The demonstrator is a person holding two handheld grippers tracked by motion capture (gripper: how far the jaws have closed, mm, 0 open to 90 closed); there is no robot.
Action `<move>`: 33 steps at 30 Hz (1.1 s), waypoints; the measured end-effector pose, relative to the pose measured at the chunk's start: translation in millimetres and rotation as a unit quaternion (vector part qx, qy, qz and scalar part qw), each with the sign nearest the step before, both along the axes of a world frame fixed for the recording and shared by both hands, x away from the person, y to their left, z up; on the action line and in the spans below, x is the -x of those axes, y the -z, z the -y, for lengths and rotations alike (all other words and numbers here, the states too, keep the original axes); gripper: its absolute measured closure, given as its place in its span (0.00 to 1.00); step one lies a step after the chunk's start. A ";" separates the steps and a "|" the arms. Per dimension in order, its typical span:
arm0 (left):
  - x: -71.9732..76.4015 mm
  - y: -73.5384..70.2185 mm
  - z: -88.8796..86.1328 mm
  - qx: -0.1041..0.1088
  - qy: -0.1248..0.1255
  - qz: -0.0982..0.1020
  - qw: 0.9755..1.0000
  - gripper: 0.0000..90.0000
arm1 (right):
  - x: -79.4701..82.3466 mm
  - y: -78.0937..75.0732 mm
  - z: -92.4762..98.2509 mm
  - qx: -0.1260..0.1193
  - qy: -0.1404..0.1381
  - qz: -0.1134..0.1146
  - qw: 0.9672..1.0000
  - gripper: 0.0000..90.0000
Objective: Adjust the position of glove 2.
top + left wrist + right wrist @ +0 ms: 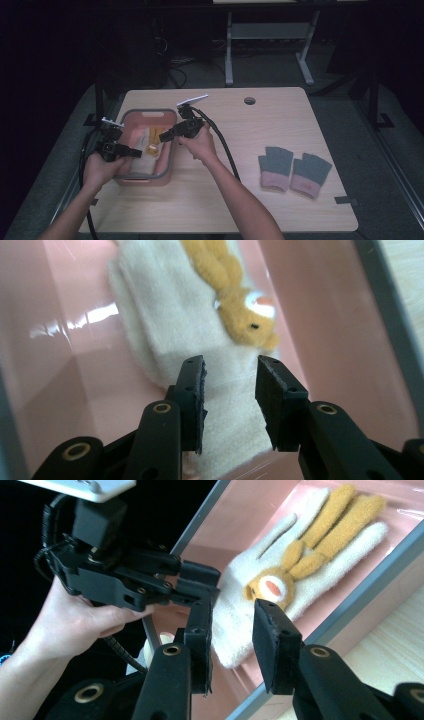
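Cream glove (260, 595) with the orange rabbit face lies flat in the pink basket (167, 165), at the table's (240, 200) left side. My left gripper (230, 390) hangs just over its cuff, jaws narrow, pinching nothing. My right gripper (232, 640) hovers above the basket rim, jaws parted, empty. 2 grey-and-pink gloves (292, 170) sit well apart, right.

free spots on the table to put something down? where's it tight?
Bare wood between the pink basket and the grey-and-pink gloves, past the right forearm; also the far strip around the round hole. Tight at the basket: both tongs, left and right, sit over the cream glove inside.
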State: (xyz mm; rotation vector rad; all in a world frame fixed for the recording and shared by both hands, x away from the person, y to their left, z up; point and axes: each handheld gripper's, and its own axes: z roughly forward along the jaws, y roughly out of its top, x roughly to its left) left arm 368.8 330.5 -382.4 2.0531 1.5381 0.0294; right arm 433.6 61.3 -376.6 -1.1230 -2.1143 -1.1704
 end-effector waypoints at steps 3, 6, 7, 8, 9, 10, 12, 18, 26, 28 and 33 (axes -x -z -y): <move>2.3 -6.9 -1.5 0.016 -0.006 0.011 1.000 0.71 | 0.2 0.4 2.8 -0.002 -0.001 -0.001 1.000 0.76; 3.7 -11.9 -2.7 0.026 -0.008 0.021 0.999 0.70 | 0.0 0.4 5.4 -0.004 0.000 -0.001 1.000 0.76; 4.2 -14.3 -3.5 0.033 -0.008 0.027 0.999 0.69 | -0.2 0.2 7.0 -0.006 0.000 -0.002 1.000 0.75; 4.8 -16.1 -3.4 0.039 -0.010 0.030 0.999 0.68 | -0.1 -0.4 9.3 -0.006 0.001 -0.002 1.000 0.75; 5.5 -18.4 -2.7 0.048 -0.010 0.035 0.998 0.67 | -0.4 -1.0 13.7 -0.008 0.002 -0.002 1.000 0.74; 5.5 -18.4 -2.7 0.048 -0.010 0.035 0.998 0.66 | -0.4 -1.0 13.7 -0.008 0.002 -0.002 1.000 0.74; 6.3 -19.6 -0.9 0.061 -0.010 0.036 0.997 0.65 | -0.8 -1.6 18.9 -0.009 0.004 0.001 1.000 0.73; 9.5 -27.4 6.1 0.077 -0.004 0.053 0.996 0.63 | -1.0 -6.3 37.4 -0.016 0.014 0.003 1.000 0.72; 11.2 -36.2 18.4 0.094 0.007 0.068 0.993 0.61 | 0.2 -10.2 55.2 -0.019 0.022 0.007 1.000 0.72; 11.4 -39.8 23.4 0.099 0.016 0.072 0.992 0.60 | 1.5 -12.4 63.6 -0.018 0.027 0.010 0.999 0.71; 12.0 -44.4 31.3 0.105 0.021 0.076 0.991 0.59 | 4.9 -17.0 73.2 -0.021 0.031 0.014 0.999 0.70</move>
